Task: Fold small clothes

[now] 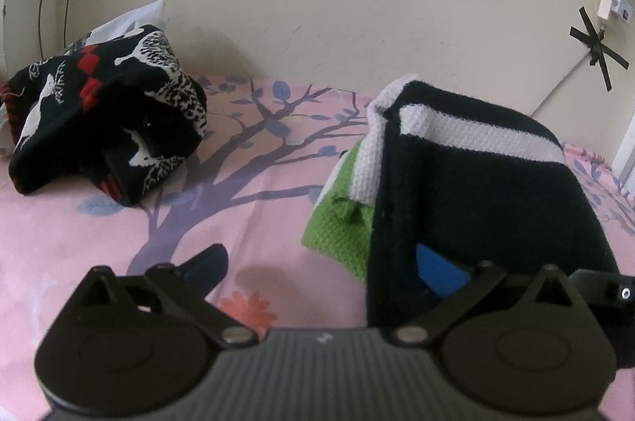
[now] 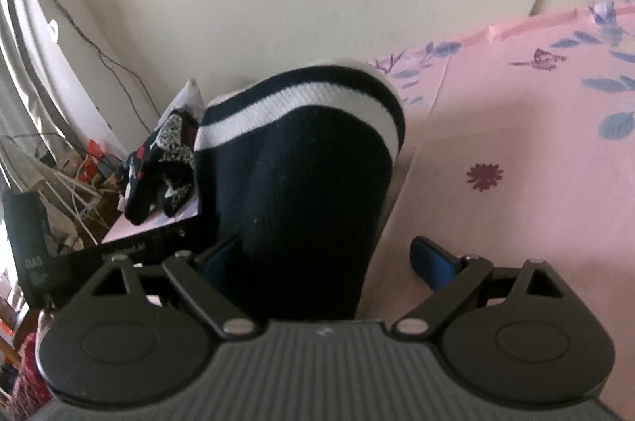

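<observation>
A folded navy knit garment (image 1: 476,190) with a white stripe and a green panel (image 1: 337,234) lies on the pink bed sheet (image 1: 238,182). My left gripper (image 1: 321,268) stands open at its near left edge. Its right blue pad (image 1: 436,272) shows against the dark cloth, and its left finger (image 1: 206,264) is over bare sheet. In the right wrist view the same garment (image 2: 309,182) runs between the wide jaws of my right gripper (image 2: 327,262), which is open. The right pad (image 2: 432,262) stands clear of the cloth. A crumpled black, white and red patterned garment (image 1: 107,119) lies at the far left.
A cream wall (image 1: 317,4) closes the back of the bed, with black tape crosses (image 1: 595,47) and a white plug at the right. Cables and clutter (image 2: 79,182) sit beyond the bed's left edge. Bare pink sheet (image 2: 516,163) spreads to the right.
</observation>
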Demonstrator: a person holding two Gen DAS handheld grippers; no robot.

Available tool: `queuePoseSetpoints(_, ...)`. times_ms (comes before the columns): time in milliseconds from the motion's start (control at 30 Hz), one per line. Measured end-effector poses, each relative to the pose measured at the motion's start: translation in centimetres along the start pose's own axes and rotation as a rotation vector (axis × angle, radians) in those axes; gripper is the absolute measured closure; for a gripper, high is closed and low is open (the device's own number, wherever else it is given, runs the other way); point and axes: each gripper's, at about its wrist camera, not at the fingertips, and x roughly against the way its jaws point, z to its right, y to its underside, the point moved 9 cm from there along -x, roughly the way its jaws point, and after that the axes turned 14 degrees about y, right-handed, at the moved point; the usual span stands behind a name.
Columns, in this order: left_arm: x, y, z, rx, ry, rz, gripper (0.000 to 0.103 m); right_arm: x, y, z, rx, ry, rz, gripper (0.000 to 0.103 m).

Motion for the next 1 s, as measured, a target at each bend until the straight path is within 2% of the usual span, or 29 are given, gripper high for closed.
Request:
queuePoseSetpoints(67, -0.1, 0.1, -0.1, 0.012, 0.007, -0.007, 0.000, 0.0, 0.1, 0.1, -0.005, -0.007, 0.014, 0.014)
queuePoseSetpoints(167, -0.3, 0.4, -0.8, 0.089, 0.050, -0.012, 0.000, 0.0, 0.0, 0.4, -0.024, -0.027, 0.021, 0.014)
queuePoseSetpoints(600, 0.0, 0.6, -0.4, 0.070, 0.043, -0.023, 0.000, 0.2, 0.0, 0.6, -0.058, -0.045, 0.031, 0.014)
queuePoseSetpoints(1000, 0.0, 0.6, -0.4, 0.071, 0.045, -0.023, 0.000, 0.4, -0.1, 1.4, -0.123, -0.102, 0.028, 0.014)
